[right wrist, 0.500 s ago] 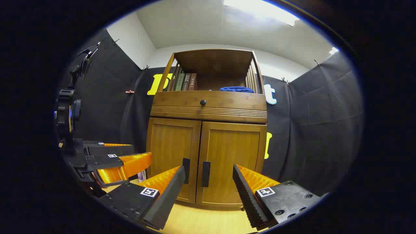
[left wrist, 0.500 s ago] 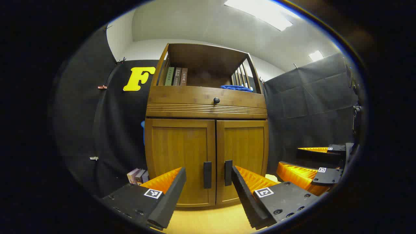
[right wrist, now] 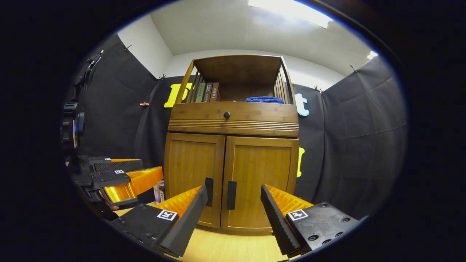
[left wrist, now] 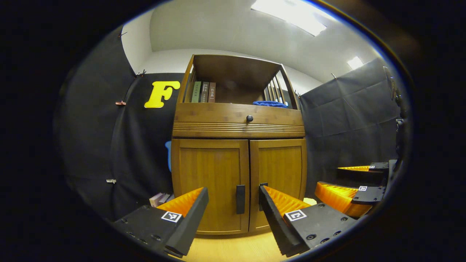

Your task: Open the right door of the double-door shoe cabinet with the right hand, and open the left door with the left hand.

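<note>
Wooden and shut, the shoe cabinet (right wrist: 233,145) stands straight ahead, its right door (right wrist: 260,182) and left door (right wrist: 193,178) meeting at two dark vertical handles. Both the right hand-held gripper (right wrist: 233,214) and the left hand-held gripper (left wrist: 233,214) hang wide open and empty, well short of the doors. Each seems aimed at its own handle, likely so both can be pulled without crossing.

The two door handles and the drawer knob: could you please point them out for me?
right door handle (right wrist: 231,195), right gripper view, mid bar.
left door handle (left wrist: 240,199), left gripper view, mid bar.
drawer knob (right wrist: 226,115), right gripper view, its front.
</note>
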